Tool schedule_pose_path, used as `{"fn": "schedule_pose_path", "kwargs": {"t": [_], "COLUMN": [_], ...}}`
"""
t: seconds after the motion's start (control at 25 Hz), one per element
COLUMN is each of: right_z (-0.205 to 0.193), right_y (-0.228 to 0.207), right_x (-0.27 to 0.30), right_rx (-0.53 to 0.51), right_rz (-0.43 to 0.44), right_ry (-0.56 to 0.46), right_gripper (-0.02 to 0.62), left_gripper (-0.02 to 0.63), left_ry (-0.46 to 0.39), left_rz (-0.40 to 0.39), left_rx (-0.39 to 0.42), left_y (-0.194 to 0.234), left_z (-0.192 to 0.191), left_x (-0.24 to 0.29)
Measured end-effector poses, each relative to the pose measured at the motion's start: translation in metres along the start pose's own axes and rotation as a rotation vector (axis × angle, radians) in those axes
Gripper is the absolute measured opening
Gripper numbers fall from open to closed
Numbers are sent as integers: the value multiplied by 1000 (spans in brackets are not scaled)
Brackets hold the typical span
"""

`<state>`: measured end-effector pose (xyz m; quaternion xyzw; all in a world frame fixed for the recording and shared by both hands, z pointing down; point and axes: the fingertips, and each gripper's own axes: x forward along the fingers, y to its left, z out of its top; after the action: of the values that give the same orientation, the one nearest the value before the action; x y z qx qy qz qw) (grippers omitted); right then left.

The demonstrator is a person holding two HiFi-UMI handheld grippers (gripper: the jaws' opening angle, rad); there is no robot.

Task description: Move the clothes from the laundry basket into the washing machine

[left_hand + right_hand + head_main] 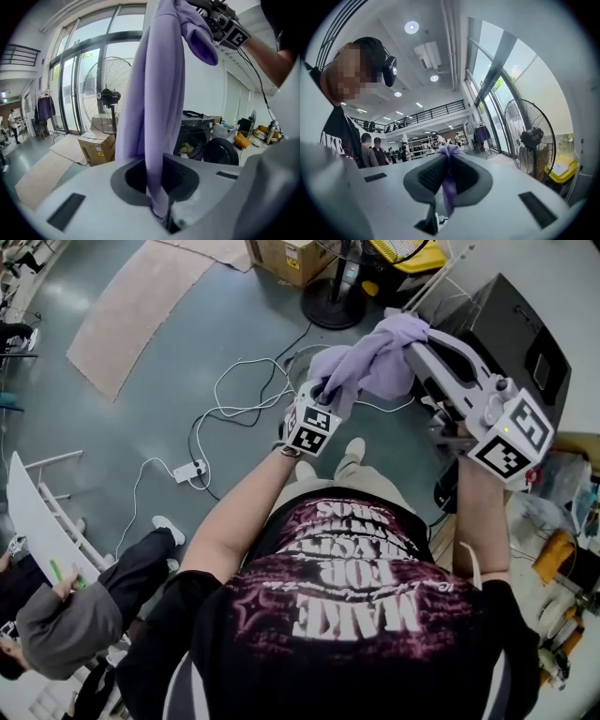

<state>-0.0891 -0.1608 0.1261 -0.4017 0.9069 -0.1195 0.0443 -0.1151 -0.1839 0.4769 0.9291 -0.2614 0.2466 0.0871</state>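
The purple cloth [370, 362] hangs in the air, just beside the dark washing machine [511, 324]. The floor [169, 381] ahead is open, with white cords [234, 390] and a fan [337, 296] near. The left gripper [157, 187] pinches the cloth low down. The right gripper [447, 176], held higher, pinches its top.

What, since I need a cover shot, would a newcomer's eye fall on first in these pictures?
The lilac garment, held up in front of the person, with the left claw and the right claw each shut on it. Next come the big standing fan by the windows and, right of the garment in the left gripper view, the washing machine with its round door open.
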Motion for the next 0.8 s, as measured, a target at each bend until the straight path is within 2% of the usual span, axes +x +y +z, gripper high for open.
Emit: {"fn": "schedule_pose_path", "kwargs": {"t": [0.04, 0.2, 0.36, 0.56, 0.8], "right_z": [1, 7, -7, -51, -125], "right_y": [-2, -21, -51, -82, -100], "right_x": [-3, -21, -47, -69, -72], "right_rx": [10, 50, 85, 118, 114], "right_rz": [1, -5, -73, -161, -217], "right_ry": [-10, -76, -102, -29, 129], "right_gripper": [31, 31, 32, 31, 32], "left_gripper": [15, 14, 14, 14, 14], "left_ry": [-5, -36, -112, -212, -362], "left_rz": [12, 19, 64, 100, 79], "left_rx": [-7, -93, -173, -240, -260], "left_y": [4, 25, 59, 93, 103], "left_z": [2, 20, 40, 76, 137], "left_x": [0, -5, -26, -52, -83]}}
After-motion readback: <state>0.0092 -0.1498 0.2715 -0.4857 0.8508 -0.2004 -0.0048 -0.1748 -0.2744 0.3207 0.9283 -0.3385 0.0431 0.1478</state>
